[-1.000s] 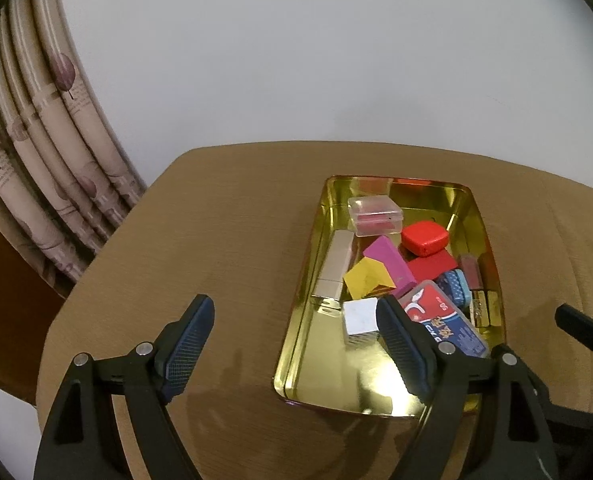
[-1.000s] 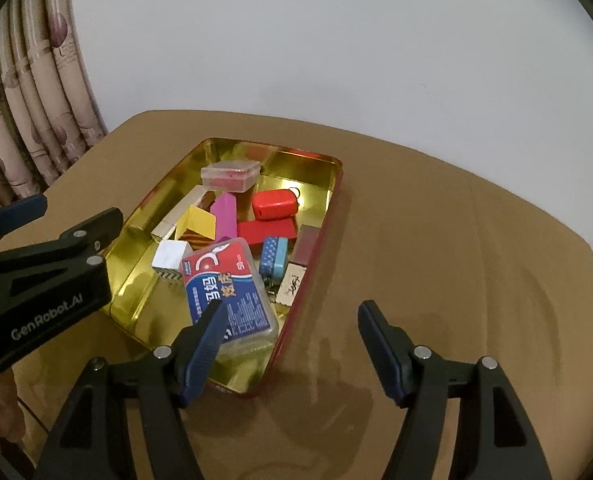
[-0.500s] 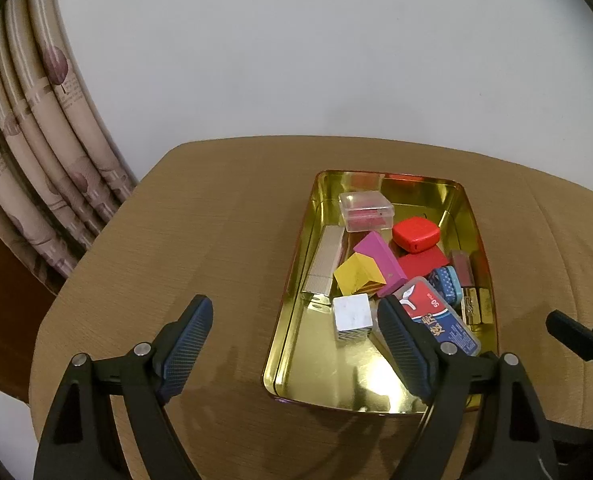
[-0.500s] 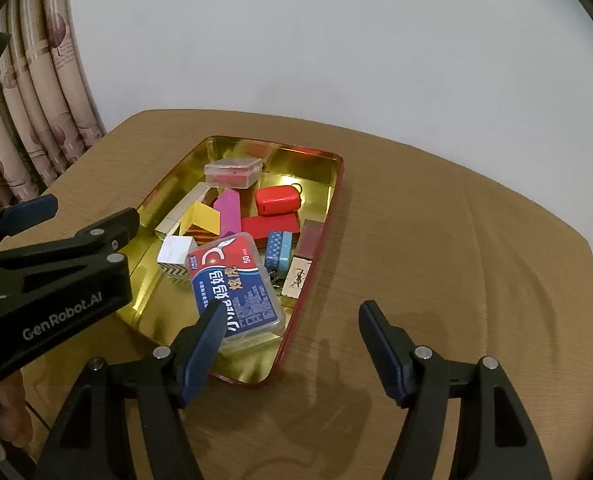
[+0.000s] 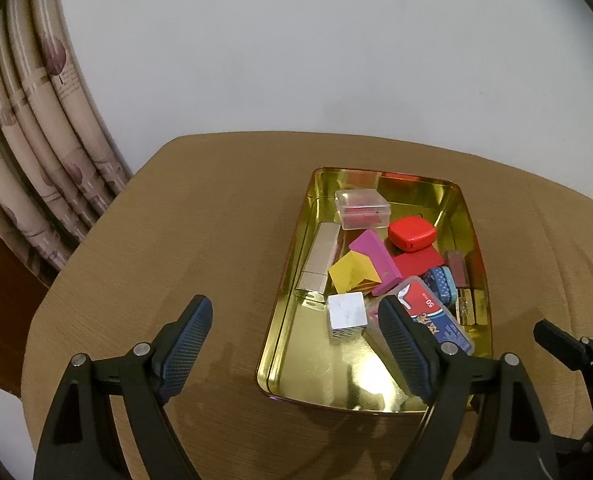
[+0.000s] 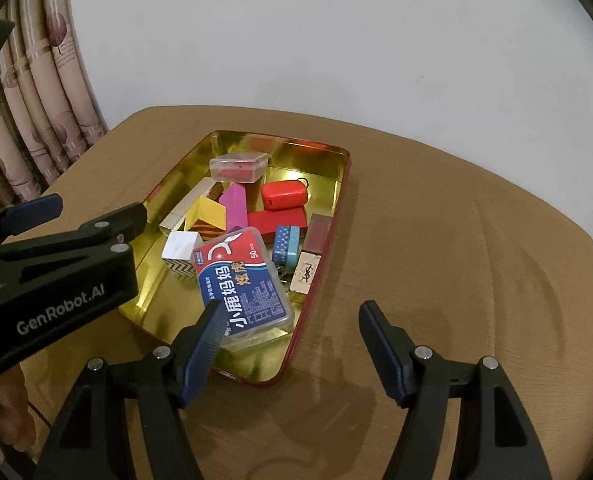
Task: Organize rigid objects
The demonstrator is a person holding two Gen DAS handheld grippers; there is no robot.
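Room: plain white wall (image 5: 336, 60) behind, beige curtain (image 5: 36, 128) with purple tree print off to the left
Surface: tan wood-grain table (image 5: 200, 232), rounded corners
Tray: gold tin tray (image 5: 292, 336) with a red outer rim, sitting on the table, all the small stuff piled inside
Readable writing: "GenRobot.AI" in white on the black body of the left gripper, seen from the right wrist; blue-and-red floss pick box (image 6: 242, 284) says "50 pcs" plus big white Chinese characters, rest of the print too small; cream end of the dark red lipstick box (image 6: 314, 254) carries a YSL-style logo
Other bits in tray: clear plastic case (image 5: 362, 209) with red contents at the far end, red rounded case (image 5: 411, 233) with a ring, pink block (image 5: 374, 261), yellow block (image 5: 352, 272), silver ribbed tube (image 5: 321, 256) along the left wall, white cube (image 5: 346, 313) with a zigzag side, blue polka-dot case (image 6: 285, 244), flat red box (image 6: 278, 220)
Left gripper (image 5: 298, 344): spread wide, gripping nothing, above the tray's near left corner, right finger over the floss pick box, left finger over bare table
Right gripper (image 6: 292, 350): also wide apart, nothing between the fingers, straddling the tray's near right corner, left fingertip (image 6: 204, 344) just in front of the floss pick box
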